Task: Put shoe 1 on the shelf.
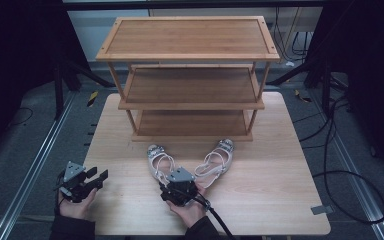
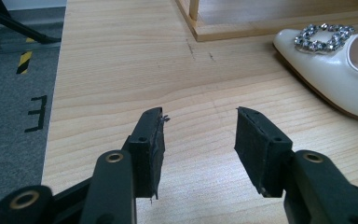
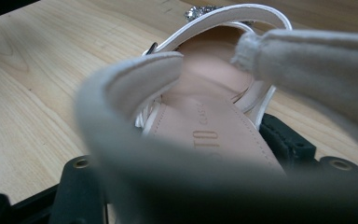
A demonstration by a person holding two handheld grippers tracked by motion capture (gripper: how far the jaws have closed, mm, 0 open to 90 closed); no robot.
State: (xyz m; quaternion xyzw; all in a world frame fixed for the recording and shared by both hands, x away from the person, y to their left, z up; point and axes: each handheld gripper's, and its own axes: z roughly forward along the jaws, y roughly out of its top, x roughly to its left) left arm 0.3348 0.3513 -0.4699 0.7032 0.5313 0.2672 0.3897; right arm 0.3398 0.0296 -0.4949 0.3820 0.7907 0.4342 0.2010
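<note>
Your right gripper (image 1: 176, 181) sits at the heel of the left shoe (image 1: 160, 161), jaws either side of the heel; whether the pads press it, you cannot tell. Your left gripper (image 1: 99, 179) hangs with its jaws apart over bare table (image 1: 260, 200), holding nothing. Beyond lie the right shoe (image 1: 216, 159) and the wooden rack (image 1: 190, 75).
</note>
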